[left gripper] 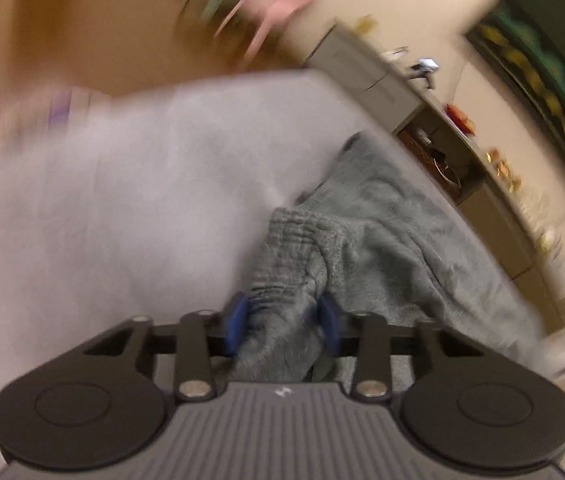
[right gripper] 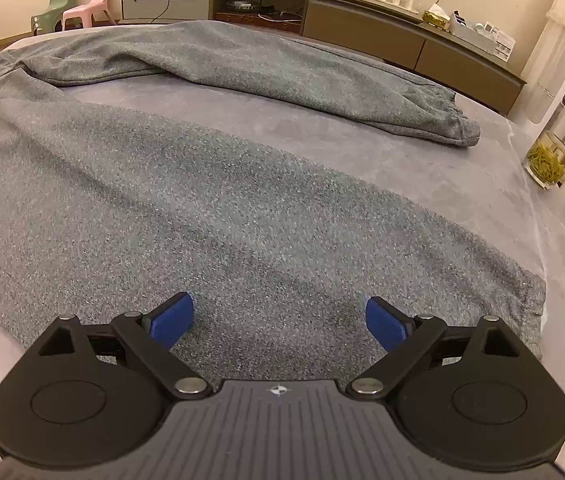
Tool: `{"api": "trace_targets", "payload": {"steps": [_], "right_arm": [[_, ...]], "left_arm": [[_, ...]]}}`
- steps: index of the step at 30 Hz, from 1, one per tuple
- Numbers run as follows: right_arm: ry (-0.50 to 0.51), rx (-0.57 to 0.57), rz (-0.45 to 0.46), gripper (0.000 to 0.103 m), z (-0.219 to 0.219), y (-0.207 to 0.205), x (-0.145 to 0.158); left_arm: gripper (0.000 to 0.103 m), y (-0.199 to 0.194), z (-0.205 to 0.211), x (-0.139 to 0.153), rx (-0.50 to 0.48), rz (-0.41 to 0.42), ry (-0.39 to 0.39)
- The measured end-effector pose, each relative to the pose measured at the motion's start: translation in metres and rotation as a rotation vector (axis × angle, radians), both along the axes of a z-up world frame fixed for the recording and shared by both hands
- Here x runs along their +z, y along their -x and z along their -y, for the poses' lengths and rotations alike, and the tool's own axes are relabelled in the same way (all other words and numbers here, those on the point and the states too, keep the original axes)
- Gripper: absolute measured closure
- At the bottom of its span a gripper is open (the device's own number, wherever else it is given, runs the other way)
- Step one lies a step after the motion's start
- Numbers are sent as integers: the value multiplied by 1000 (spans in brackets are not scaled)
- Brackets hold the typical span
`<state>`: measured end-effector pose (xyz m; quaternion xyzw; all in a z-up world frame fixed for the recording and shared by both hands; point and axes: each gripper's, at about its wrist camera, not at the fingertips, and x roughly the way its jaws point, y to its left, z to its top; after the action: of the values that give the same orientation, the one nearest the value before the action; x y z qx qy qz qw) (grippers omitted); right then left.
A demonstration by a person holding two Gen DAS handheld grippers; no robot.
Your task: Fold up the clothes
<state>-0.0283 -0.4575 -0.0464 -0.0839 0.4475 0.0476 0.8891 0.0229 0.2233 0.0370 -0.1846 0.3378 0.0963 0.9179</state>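
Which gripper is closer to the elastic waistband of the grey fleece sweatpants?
Left. The left gripper has the gathered elastic waistband bunched between its blue pads. The right gripper is open above a leg of the grey fleece sweatpants.

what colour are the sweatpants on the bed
Heathered grey sweatpants, clearest in the right wrist view.

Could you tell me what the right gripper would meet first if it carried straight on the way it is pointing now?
Most likely the grey sweatpants: the open right gripper points down at the near trouser leg spread on the bed, with nothing between, though depth is hard to judge.
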Motion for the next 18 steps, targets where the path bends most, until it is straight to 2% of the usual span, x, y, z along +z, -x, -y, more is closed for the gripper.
{"api": "trace_targets", "payload": {"steps": [1, 2, 3, 4, 5, 6, 7, 9, 11, 13, 16, 18], "right_arm": [[-3, -2, -1, 9, 1, 0, 0], [-3, -5, -2, 9, 1, 0, 0], [0, -7, -2, 9, 1, -1, -1], [4, -9, -3, 8, 0, -1, -1], [7, -11, -4, 8, 0, -1, 0], [11, -13, -4, 8, -1, -2, 0], [17, -12, -4, 8, -3, -2, 0], [35, -7, -3, 8, -7, -3, 0], [45, -1, -1, 7, -10, -5, 1], [47, 4, -1, 7, -11, -7, 1], [45, 7, -1, 6, -10, -8, 1], [44, 11, -1, 6, -10, -8, 1]], "left_arm": [[68, 3, 30, 9, -118, 44, -144], [69, 7, 66, 6, -277, 48, -287], [71, 11, 94, -4, -376, 24, -409], [71, 15, 118, -17, -433, -13, -528], [69, 18, 133, -27, -464, -38, -616], [68, 21, 142, -33, -484, -42, -673], [65, 23, 144, -33, -494, -33, -690], [58, 24, 131, -20, -463, -12, -606], [45, 24, 105, 0, -379, 26, -442], [38, 23, 73, 19, -283, 69, -255], [37, 17, 19, 24, -137, 97, 25], [38, 9, -3, 16, -78, 56, 171]]}}
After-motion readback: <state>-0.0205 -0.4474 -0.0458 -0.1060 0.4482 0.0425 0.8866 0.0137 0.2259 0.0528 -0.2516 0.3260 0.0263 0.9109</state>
